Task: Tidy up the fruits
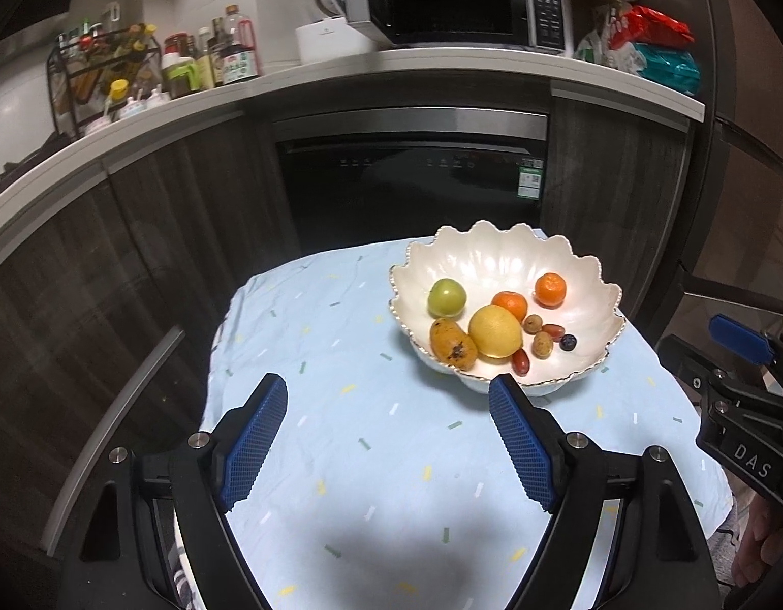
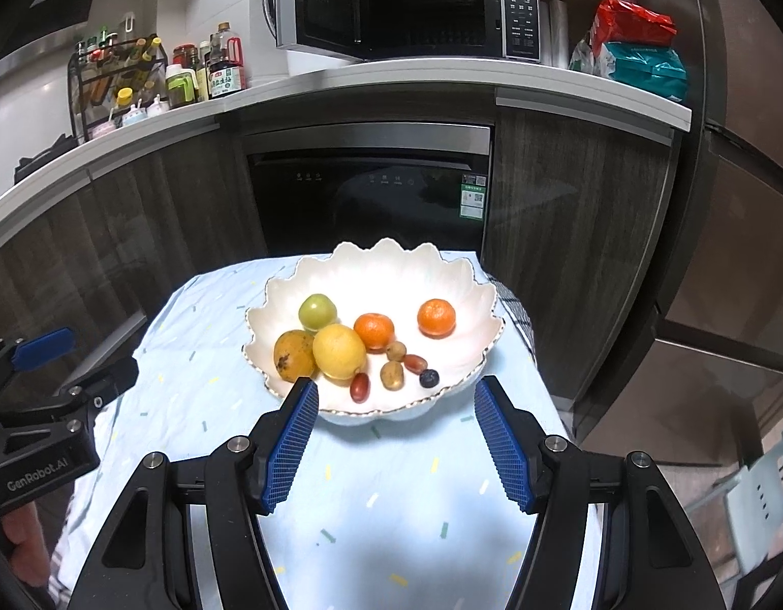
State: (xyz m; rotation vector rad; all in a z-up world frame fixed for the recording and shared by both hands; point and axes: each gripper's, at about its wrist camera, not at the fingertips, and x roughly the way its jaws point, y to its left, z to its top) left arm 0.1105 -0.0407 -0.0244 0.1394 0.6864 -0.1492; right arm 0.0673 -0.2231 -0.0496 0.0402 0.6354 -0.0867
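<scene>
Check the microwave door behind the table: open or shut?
Open. In the right wrist view the microwave door is swung out to the left, exposing the dark cavity; the left wrist view agrees.

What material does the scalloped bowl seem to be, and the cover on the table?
Scalloped bowl: probably glazed ceramic, though the look leaves it open; glossy pearly white surface with bright reflections and a thin metallic-looking rim. Table cover: woven fabric, matte light blue with small printed dashes; it shows wrinkles and drapes over the table edge.
</scene>
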